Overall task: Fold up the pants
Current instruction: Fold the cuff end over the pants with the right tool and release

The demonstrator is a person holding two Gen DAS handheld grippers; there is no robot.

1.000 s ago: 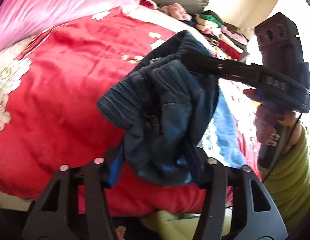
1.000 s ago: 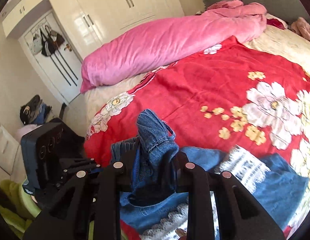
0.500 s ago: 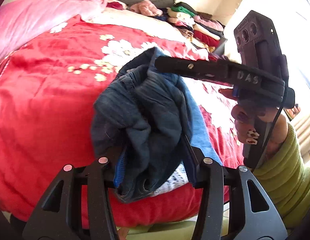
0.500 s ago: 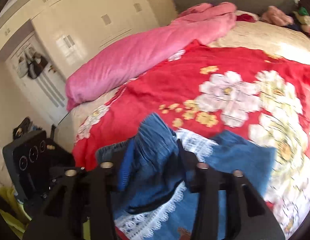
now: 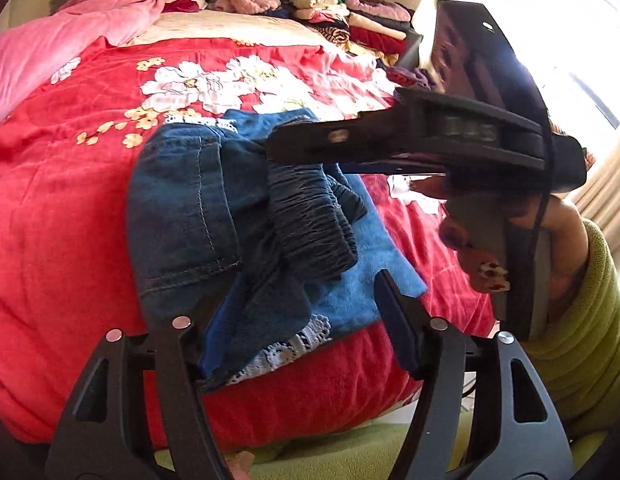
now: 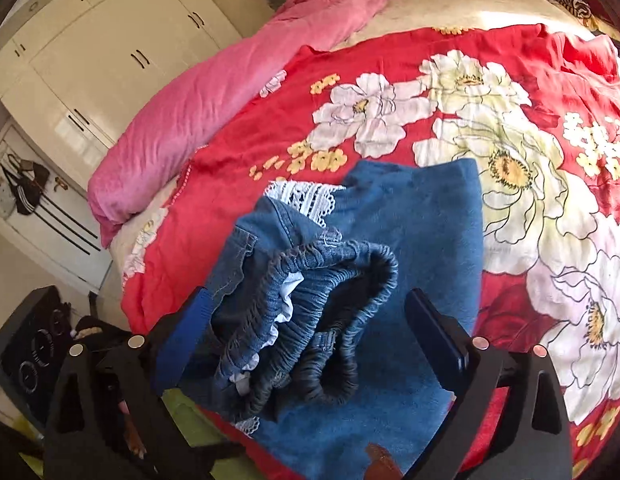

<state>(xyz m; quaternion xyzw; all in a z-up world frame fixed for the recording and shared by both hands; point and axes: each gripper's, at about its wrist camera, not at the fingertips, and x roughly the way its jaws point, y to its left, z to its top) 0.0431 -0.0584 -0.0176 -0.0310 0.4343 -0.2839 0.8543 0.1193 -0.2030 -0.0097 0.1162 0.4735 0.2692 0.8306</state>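
Blue denim pants (image 5: 198, 208) with an elastic waistband (image 6: 310, 300) and white lace trim (image 6: 306, 196) lie bunched on the red floral quilt (image 5: 62, 200), near its front edge. My left gripper (image 5: 290, 300) is low over them, its jaws opening. Denim drapes against the left finger, while the right pad (image 5: 394, 320) stands apart from the cloth. My right gripper (image 6: 308, 296) hangs over the waistband with its jaws opening wide, and neither pad presses the cloth. In the left wrist view the right gripper (image 5: 286, 146) reaches in over the pants from the right.
A pink duvet (image 6: 230, 92) lies along the quilt's far left. Stacked folded clothes (image 5: 342, 12) sit at the bed's far right corner. White wardrobe doors (image 6: 110, 52) stand beyond the bed. A hand in a green sleeve (image 5: 582, 320) holds the right gripper.
Both grippers came down and carried the hanging pants onto the quilt. The right jaws let go of the waistband bunch and spread wide. The left jaws have begun to part.
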